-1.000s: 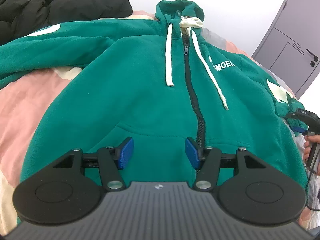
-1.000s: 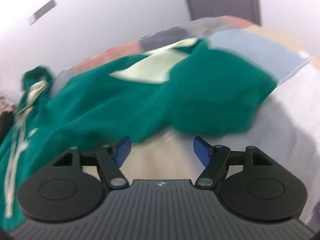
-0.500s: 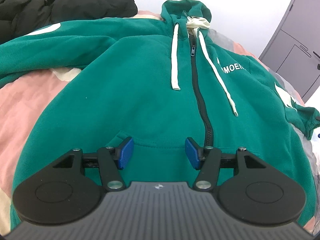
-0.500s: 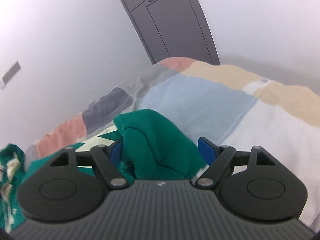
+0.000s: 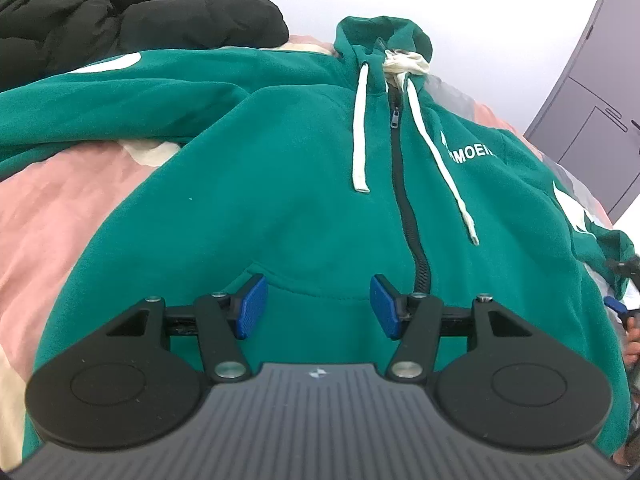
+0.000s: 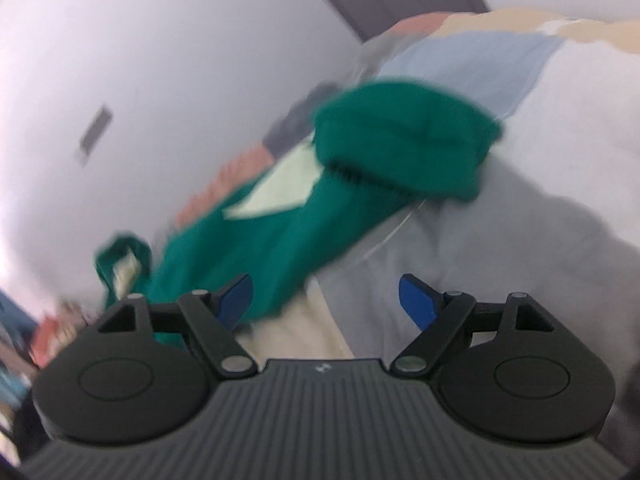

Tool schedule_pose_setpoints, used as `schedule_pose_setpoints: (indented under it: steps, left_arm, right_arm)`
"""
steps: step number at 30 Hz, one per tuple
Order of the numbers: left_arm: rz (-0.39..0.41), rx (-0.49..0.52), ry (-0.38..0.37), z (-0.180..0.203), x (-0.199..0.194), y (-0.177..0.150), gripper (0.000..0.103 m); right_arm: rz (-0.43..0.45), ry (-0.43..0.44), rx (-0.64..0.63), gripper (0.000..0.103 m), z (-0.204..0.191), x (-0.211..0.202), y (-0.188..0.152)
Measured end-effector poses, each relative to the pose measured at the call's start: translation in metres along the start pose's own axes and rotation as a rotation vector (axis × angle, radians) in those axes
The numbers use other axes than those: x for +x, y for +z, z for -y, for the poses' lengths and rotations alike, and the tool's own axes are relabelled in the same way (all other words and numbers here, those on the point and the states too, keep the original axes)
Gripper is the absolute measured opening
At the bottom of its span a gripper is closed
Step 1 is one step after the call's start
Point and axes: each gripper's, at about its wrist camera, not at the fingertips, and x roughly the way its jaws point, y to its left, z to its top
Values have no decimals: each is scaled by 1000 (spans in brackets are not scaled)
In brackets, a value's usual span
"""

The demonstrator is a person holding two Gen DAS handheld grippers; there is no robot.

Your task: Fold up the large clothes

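Observation:
A green zip hoodie (image 5: 304,184) with white drawstrings lies front up on the bed, hood at the far end. My left gripper (image 5: 316,306) hovers open over its front pocket, with no fabric between the pads. In the blurred right wrist view, the hoodie's right sleeve (image 6: 280,232) runs diagonally across the bedding and ends in a bunched cuff (image 6: 404,152). My right gripper (image 6: 326,302) sits back from that cuff with its jaws opening. The sleeve passes behind its left finger (image 6: 236,298), and nothing is gripped.
A black puffer jacket (image 5: 120,16) is heaped at the far left of the bed. The patchwork bedspread (image 5: 60,216) shows pink on the left and pale grey (image 6: 500,248) under the sleeve. A grey door (image 5: 600,92) stands far right, and a hand (image 5: 633,344) shows at the right edge.
The cuff sat between my right gripper's jaws half a second ago; now it lies on the bed ahead, and the jaws stand wider and further back. The left gripper has hardly moved.

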Motion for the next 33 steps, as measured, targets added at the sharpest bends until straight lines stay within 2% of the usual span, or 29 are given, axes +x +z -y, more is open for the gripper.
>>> schedule_pose_setpoints:
  steps: [2,5,10,13,15,19,21,22,25,29,31,33]
  left_arm:
    - [-1,-6,1,-1,1,0,63]
    - [0,-8,4,0,2,0,63]
    - [7,-6,12,3,10,1,63]
    - [7,-12,14,2,15,3,63]
    - [8,-21,4,2,17,4,63]
    - [8,-21,4,3,17,5,63]
    - [9,-18,4,3,15,3,63]
    - [9,-16,5,3,13,3,63]
    - [14,-12,10,3,9,1,63]
    - [16,-13,23,2,8,-1,63]
    - [19,-4,33,4,11,0,63]
    - [28,16,44,8,14,0,63]
  right_arm:
    - [30,-73,-135,80,-8,21,4]
    - [101,-170,-182,71,-5,42,29]
    - [250,-332,-156,65,18,43,80]
    - [303,-363,-26,66,49,36,111]
    - [303,-332,92,69,70,28,120]
    - [232,-172,234,71,83,24,107]
    - [197,-109,273,83,80,19,91]
    - [177,-86,287,85,79,18,82]
    - [145,-69,291,84,79,24,67]
    - [202,-68,256,84,81,46,77]
    - [234,-98,242,76,86,61,90]
    - [252,-120,248,52,95,76,107]
